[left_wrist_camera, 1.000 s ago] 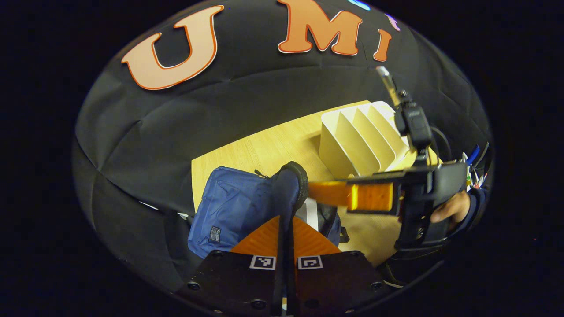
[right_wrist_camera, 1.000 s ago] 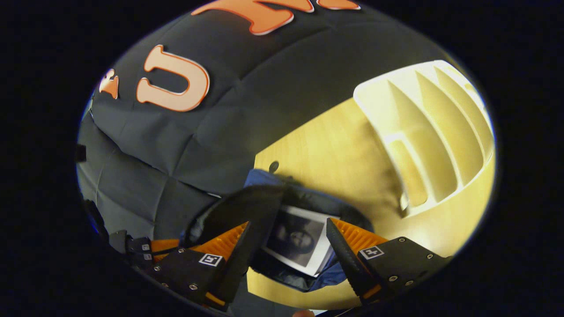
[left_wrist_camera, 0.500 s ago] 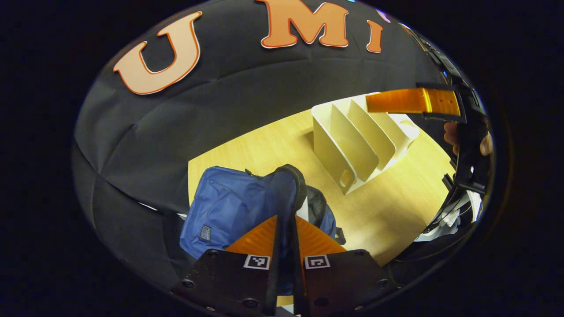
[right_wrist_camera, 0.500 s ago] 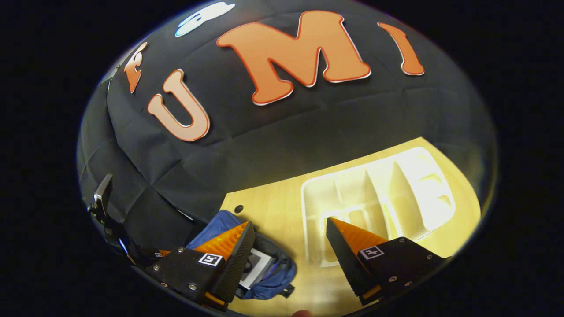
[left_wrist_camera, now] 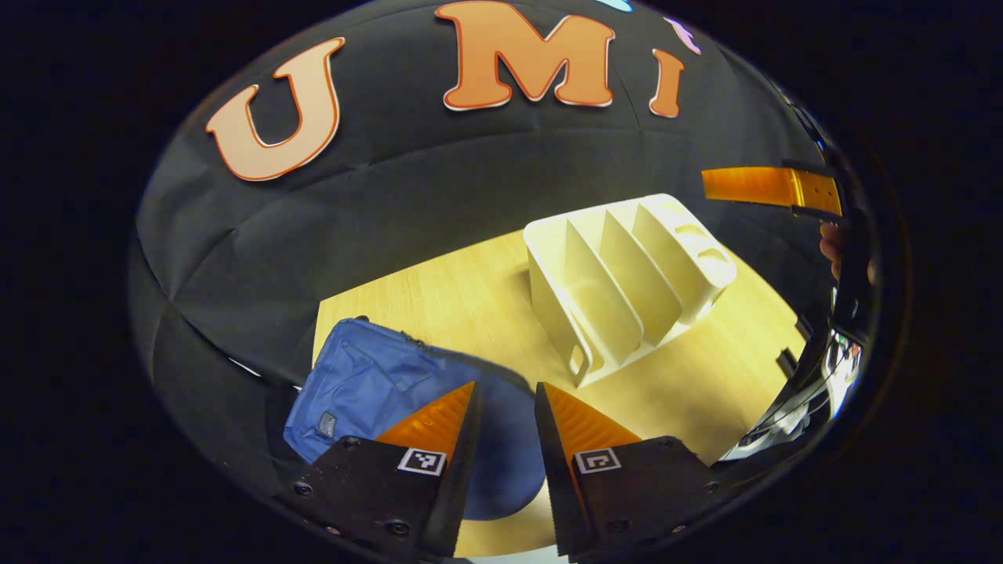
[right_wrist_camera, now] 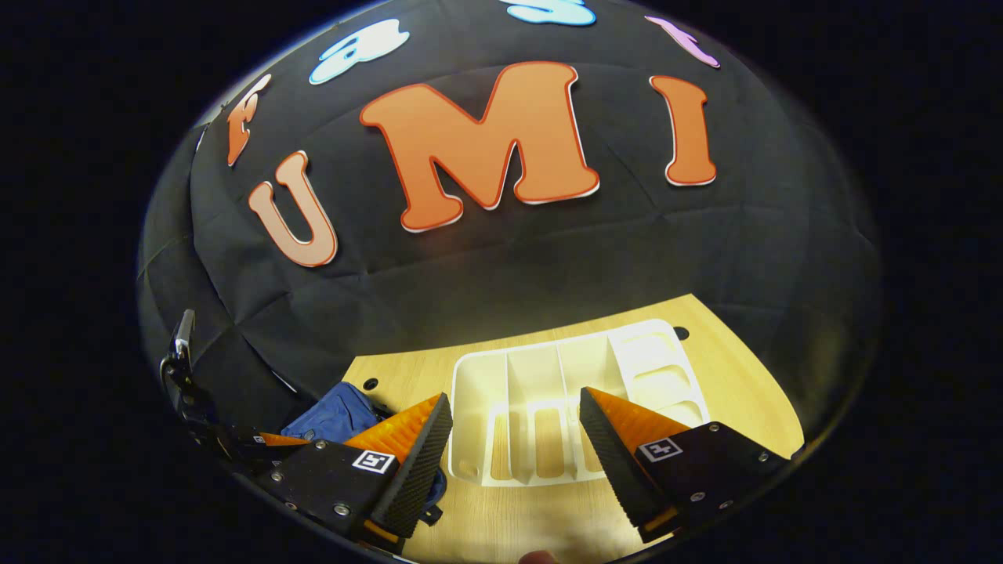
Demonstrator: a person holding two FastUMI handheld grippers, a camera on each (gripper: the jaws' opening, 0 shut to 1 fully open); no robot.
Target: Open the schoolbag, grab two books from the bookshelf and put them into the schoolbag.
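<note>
**Desk:** Above the table's [left_wrist_camera: 470,298] near edge, what does the picture show?

**Photographer:** Both tools hang empty. The left gripper [left_wrist_camera: 505,439] has its fingers slightly parted over the blue bag [left_wrist_camera: 368,384], gripping nothing. The right gripper [right_wrist_camera: 513,439] is spread wide above the white shelf [right_wrist_camera: 572,399], also empty.

**Desk:** And where do the task's things lie?

**Photographer:** The bag lies flat at the table's left edge, flap down. The shelf sits mid-table, to the right of the bag, with its slots bare. No book can be seen from here, so both are judged to be inside the bag.

**Desk:** How should this step be finished?

**Photographer:** Back both tools straight up and away, fingers left apart, so nothing snags the flap or nudges the shelf. The job looks all but done.

**Desk:** What changed from a second ago?

**Photographer:** Then the left gripper was clamped on the bag's raised flap, with a book visible in the opening under the right gripper. Now the flap has dropped, the left fingers have released, and the right gripper has lifted clear to the shelf side.
</note>
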